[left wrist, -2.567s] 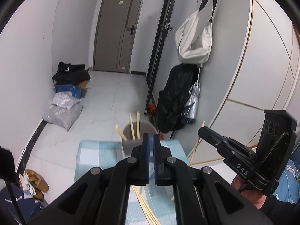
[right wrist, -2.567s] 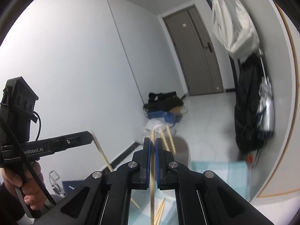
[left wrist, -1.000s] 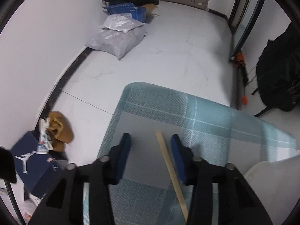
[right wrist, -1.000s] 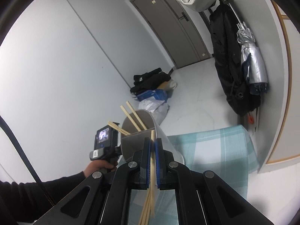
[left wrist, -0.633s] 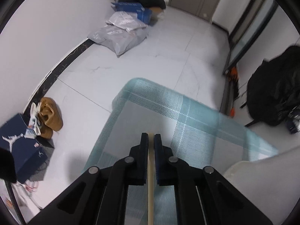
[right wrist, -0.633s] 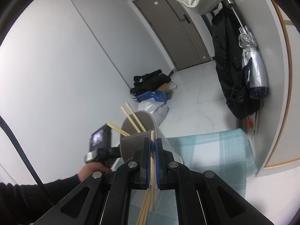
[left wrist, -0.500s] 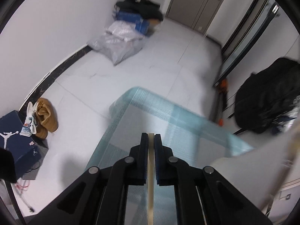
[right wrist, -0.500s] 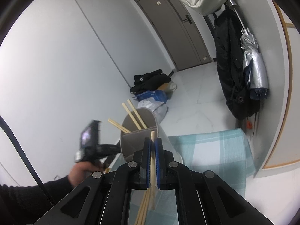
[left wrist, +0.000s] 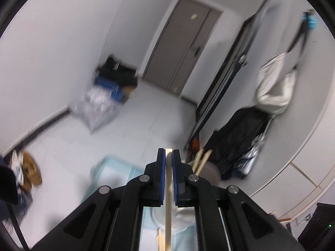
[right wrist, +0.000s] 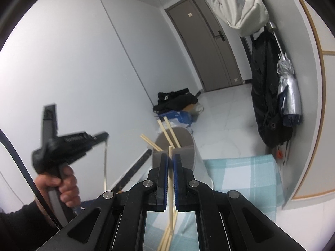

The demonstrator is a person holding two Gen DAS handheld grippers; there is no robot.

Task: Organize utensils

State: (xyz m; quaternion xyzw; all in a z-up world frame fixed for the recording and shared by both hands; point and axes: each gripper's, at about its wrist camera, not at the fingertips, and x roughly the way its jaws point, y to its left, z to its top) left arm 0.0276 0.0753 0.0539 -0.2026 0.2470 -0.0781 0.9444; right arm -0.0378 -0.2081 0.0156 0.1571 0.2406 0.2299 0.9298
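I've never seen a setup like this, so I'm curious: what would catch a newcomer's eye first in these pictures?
Probably the two black hand-held grippers, each pinching a wooden chopstick: the left gripper and the right gripper both fill the bottom middle of their own views. Just beyond them stands a grey cup with several chopsticks sticking out, on a blue checked cloth. At the left of the right wrist view, a hand grips the other tool's handle.

Even cool light, left view motion-blurred, fisheye-warped edges
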